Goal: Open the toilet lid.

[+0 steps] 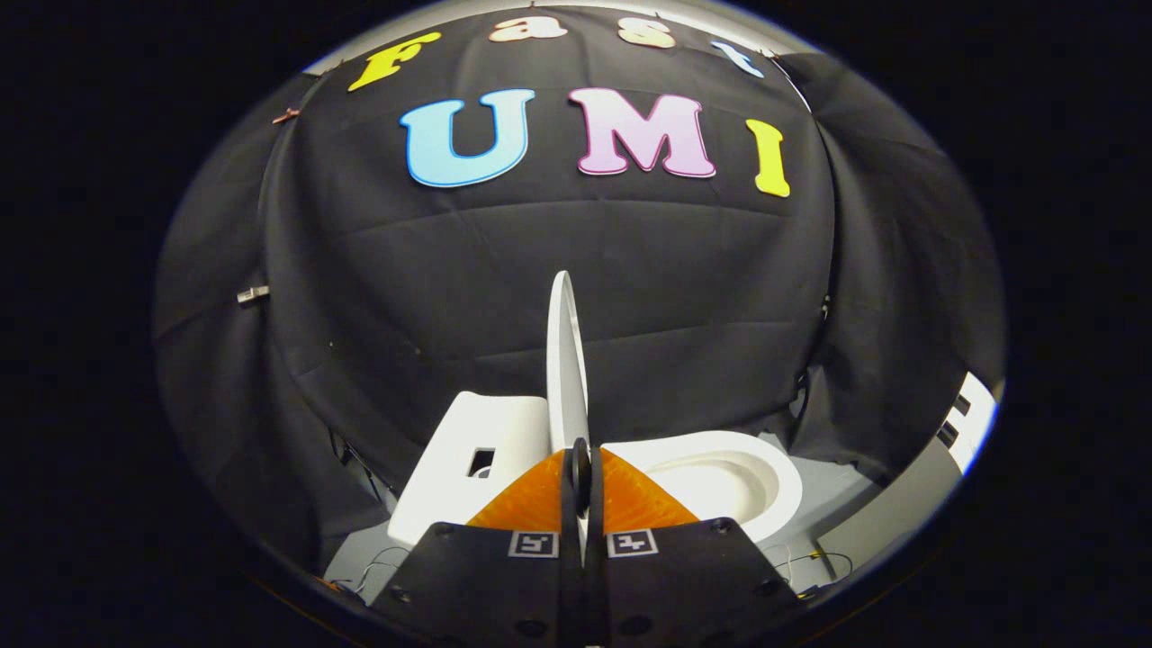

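One white toilet (720, 477) sits low in the middle of the frame, on a pale grey floor (819, 517) with thin wires (382, 562) trailing across it at lower left and lower right. Black cloth (405, 297) hangs all around as the booth's wall, creased and draped, filling the upper and middle picture; at the left edge a small clip (253, 293) pins it. At the far right edge, a strip of lighter room (967, 418) shows past the cloth.

The toilet lid (565, 360) stands raised, close to upright, seen almost edge-on as a slim white blade in the centre of the frame. Its long axis runs vertically, the free end pointing up toward the letters' side of the picture, the hinge end down at the bowl. To its right the open seat ring and bowl (711, 481) lie flat, the opening facing up. To its left sits the white tank (468, 459), with a dark cutout in its top.

The gripper (577, 463) comes up from the bottom centre, its fingers (540, 499) drawn together to a narrow slit. The lid's lower edge appears to sit between them, though I cannot tell for sure whether both pads press on it.
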The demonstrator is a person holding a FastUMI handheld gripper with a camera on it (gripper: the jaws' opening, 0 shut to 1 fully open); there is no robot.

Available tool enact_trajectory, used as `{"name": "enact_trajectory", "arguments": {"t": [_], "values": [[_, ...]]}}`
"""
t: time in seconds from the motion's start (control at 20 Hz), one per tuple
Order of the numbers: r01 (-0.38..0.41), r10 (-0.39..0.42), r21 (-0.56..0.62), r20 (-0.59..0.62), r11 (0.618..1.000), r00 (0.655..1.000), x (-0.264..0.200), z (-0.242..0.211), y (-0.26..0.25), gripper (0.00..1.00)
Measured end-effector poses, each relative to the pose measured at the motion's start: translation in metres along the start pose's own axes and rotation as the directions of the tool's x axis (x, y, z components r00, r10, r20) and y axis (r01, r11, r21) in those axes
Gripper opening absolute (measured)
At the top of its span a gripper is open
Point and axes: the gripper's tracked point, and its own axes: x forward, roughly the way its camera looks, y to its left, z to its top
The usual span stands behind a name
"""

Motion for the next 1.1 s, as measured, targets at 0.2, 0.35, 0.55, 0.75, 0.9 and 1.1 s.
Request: {"name": "enact_trajectory", "arguments": {"t": [0.2,0.35,0.55,0.75,0.9,1.1], "values": [[0.038,-0.034,-0.074,0.044,0.997,0.998,-0.001,-0.004,0.031,0.05],[0.047,-0.039,-0.107,0.070,0.993,0.997,0.001,-0.009,0.049,0.05],[0.050,-0.039,-0.150,0.078,0.987,0.996,-0.001,-0.016,0.069,0.06],[0.048,-0.036,-0.159,0.074,0.986,0.997,0.000,-0.018,0.078,0.07],[0.028,-0.019,-0.139,0.069,0.990,0.997,0.001,-0.017,0.077,0.09],[-0.040,0.047,-0.134,0.052,0.990,0.998,0.000,-0.019,0.081,0.19]]}}
